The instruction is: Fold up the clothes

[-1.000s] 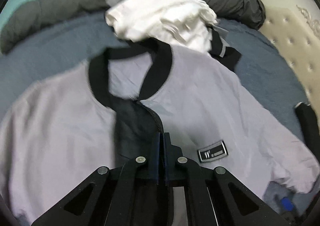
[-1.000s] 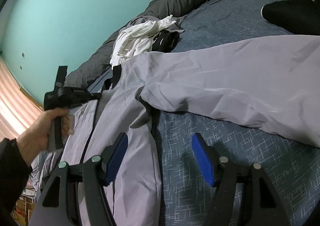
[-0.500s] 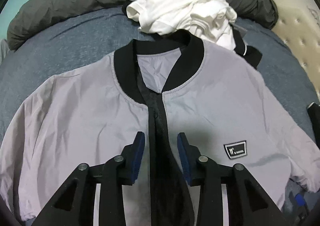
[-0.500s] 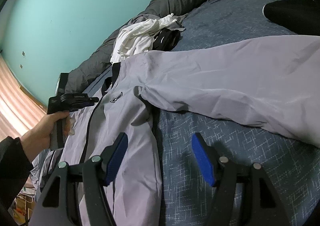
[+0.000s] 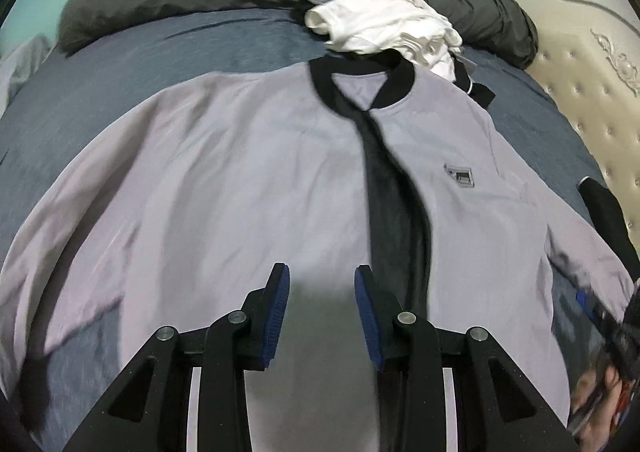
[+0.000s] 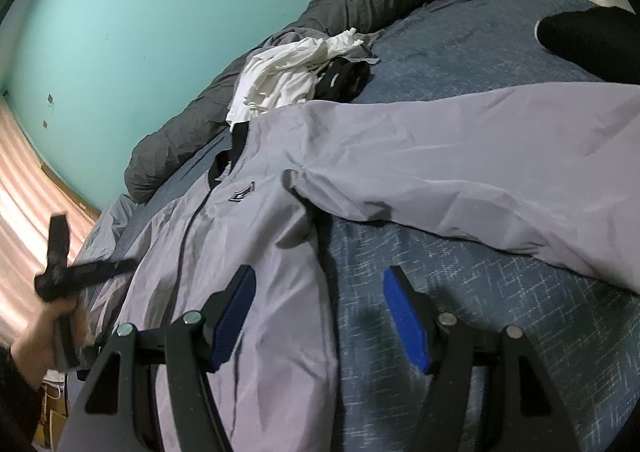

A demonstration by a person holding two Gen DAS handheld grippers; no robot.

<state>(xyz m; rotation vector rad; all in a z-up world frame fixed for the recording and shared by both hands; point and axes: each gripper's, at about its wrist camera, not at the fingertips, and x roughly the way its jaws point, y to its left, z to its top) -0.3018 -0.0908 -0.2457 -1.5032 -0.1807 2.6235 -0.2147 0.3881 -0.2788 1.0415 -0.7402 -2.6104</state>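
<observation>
We're at the lay-flat stage, no fold started yet. Jacket [image 5: 248, 180] is spread face up on the bed [image 5: 168, 40], collar away from us, zipper line running just right of the left claw [image 5: 322, 280].

Left claw: wide, holding nothing, hanging over the lower front panel left of the zipper. Right claw [image 6: 318, 292]: wide, holding nothing, straddling the jacket's side edge, with one pad over fabric and the other over bare bed. The sleeve [image 6: 480, 156] lies stretched out ahead and to the right of it.

Our read: the next move is the sleeve fold. The right claw needs to get hold of the sleeve and carry it across the chest. The fabric looks thin and slick, so pinch deep. The white pile [image 5: 384, 28] beyond the collar is out of our way.
</observation>
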